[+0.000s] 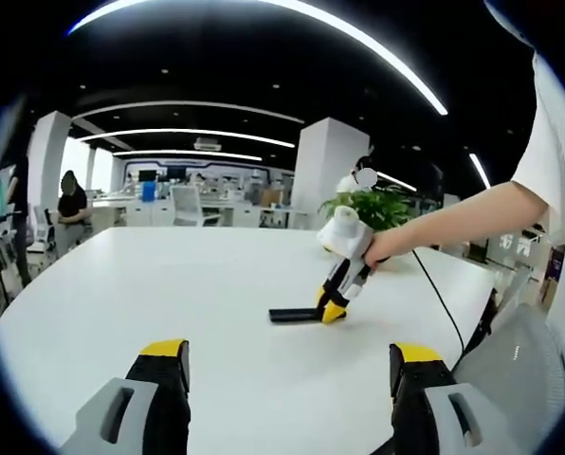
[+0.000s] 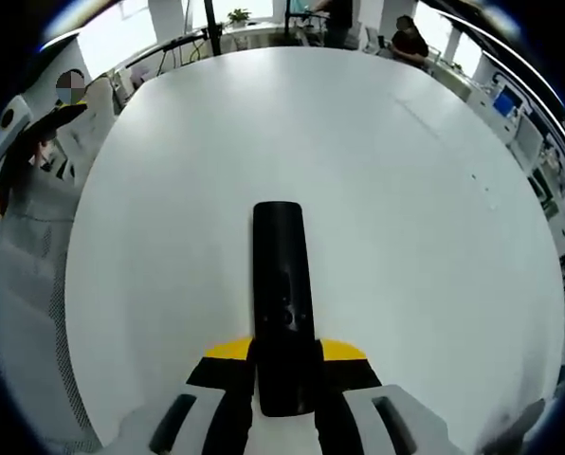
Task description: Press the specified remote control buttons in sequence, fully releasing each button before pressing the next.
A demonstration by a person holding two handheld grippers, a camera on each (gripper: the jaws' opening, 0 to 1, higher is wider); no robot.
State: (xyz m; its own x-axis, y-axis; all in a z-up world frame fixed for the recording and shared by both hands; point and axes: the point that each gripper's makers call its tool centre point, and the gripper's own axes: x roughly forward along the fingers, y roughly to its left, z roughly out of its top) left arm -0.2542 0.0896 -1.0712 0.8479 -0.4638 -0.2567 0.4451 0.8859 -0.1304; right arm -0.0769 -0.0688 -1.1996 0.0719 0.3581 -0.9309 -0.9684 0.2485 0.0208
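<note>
Two tongs are at work over a wide white tabletop (image 1: 169,284), and you hold one in each hand.

Starting at the left, your left tongs (image 1: 287,365) hang above the near part of the tabletop with their yellow-tipped jaws spread wide and nothing between them. They look parked there on purpose, back from the work so that the remote stays in sight. In the left gripper view, past those jaws and a little right of centre, the remote (image 1: 292,314) lies flat on the tabletop as a thin dark bar. Your hand (image 1: 382,248) reaches in from the right and tips the right tongs (image 1: 332,313) steeply down onto the remote's near end.

In the right gripper view the remote (image 2: 282,313) runs straight away from you up the middle, its long axis in line with the tongs. The right tongs (image 2: 284,365) have their two yellow-tipped jaws set close against either side of the remote's near end, seemingly closed on it. My reading is that this squeeze steadies the body, or presses a button there; no button can be made out clearly, so I cannot tell which.

No containers are on the tabletop. Far behind stand a potted plant (image 1: 373,207), office chairs and desks.
</note>
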